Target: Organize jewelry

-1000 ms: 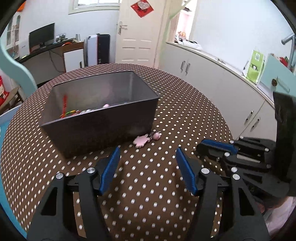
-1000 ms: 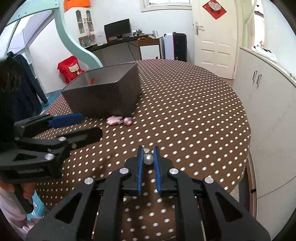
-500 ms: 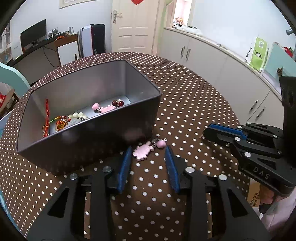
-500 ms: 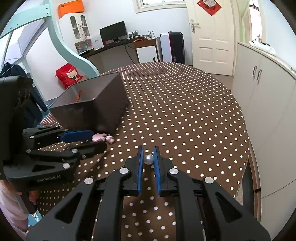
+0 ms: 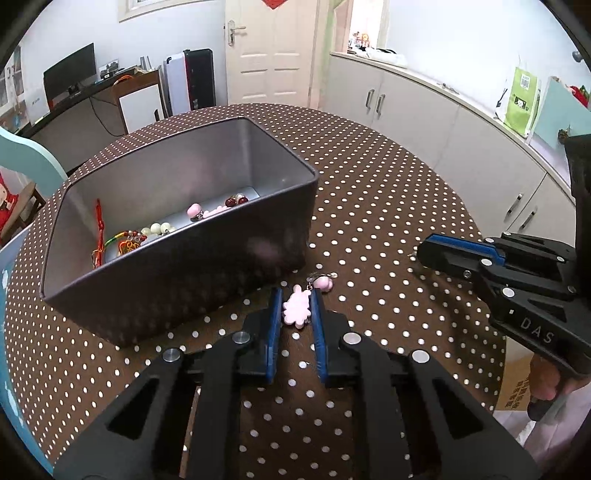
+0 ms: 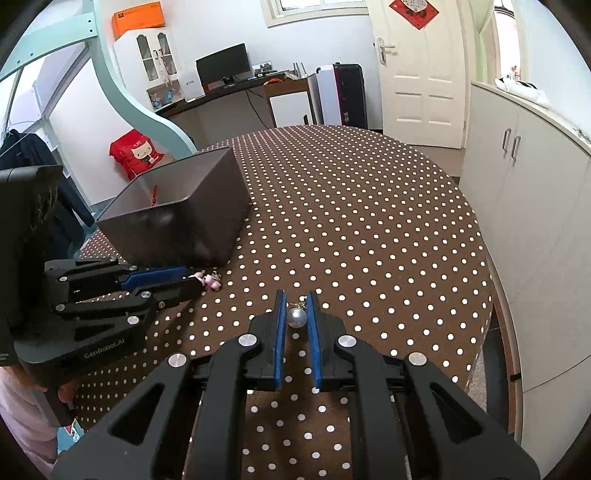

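A round table [image 6: 369, 206] with a brown, white-dotted cloth occupies the room centre. A white panelled door [image 6: 424, 70] stands behind it, with white cabinets [image 6: 532, 192] along the right wall. A dark desk [image 6: 229, 96] carrying a monitor [image 6: 221, 68] stands against the far wall beneath a window [image 6: 314, 9].

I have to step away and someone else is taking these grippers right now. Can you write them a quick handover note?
Left gripper: closed around the pink charm on the table, beside the grey tin; not lifted.
Right gripper: shut on the pearl earring.
Done: beads, red cord and pink pieces already in the tin.
Left: drop the charm and the earring into the tin.
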Motion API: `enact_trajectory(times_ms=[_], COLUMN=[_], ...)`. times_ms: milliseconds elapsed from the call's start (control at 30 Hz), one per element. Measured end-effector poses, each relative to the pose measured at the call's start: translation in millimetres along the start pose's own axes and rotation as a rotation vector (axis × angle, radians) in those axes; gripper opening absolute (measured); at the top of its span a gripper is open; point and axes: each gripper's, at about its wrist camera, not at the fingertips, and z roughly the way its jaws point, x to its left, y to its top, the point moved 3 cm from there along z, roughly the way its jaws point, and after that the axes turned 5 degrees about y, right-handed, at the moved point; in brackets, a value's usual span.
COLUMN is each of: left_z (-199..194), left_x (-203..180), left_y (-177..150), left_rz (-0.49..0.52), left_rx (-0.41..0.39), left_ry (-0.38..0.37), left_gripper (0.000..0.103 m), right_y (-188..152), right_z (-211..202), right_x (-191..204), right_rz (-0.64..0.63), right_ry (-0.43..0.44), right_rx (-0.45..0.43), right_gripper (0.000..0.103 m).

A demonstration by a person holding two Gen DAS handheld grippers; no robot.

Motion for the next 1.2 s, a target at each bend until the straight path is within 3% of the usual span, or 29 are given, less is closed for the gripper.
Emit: enact_trajectory(times_ms=[267, 567, 933, 967, 1000, 1067, 1133, 1200], left_z=[-40.7, -91.0, -89.9, -86.6, -83.4, -79.2, -79.4, -79.8], left_x=[0.6, 33.0, 80.9, 83.6, 84.6, 88.5, 92.7, 96.5], left_y=[8.0, 37.5, 51.0, 49.8, 50.0, 47.7, 43.7, 42.0], left_rz=[-0.009, -0.087, -0.191, -0.198, -0.203, -0.221, -0.228, -0.232], left_rx=[-0.095, -0.225, -0.214, -0.202, -0.191, -0.181, -0.175, -0.173], left_ry=[-0.035, -0.002, 0.049, 0.064, 0.072, 0.087, 0.081, 0.088], left_gripper=[0.016, 0.016, 0.017, 0.018, 0.032, 0.038, 0.038, 0.046], right_y=[22.9, 67.2, 93.2, 93.5, 93.9, 95.2, 94.9, 94.9], right_z=[-14.9, -19.1, 23.2, 26.8, 31.2, 34.5, 35.8, 33.6], right_x=[21.7, 61.8, 91.8, 91.6, 89.3, 85.0, 80.9, 80.5], right_rz=[-0.045, -0.144, -0.205, -0.198, -0.184, -0.164, -0.142, -0.14], right_ry=[-0.009, 0.034, 0.11, 0.114, 0.115, 0.1, 0.095, 0.086], right_rx=[-0.038, -0.105, -0.062, -0.056, -0.045, -0.039, -0.029, -0.031], right_gripper=[0.01, 0.01, 0.011, 0.012, 0.024, 0.035, 0.036, 0.036])
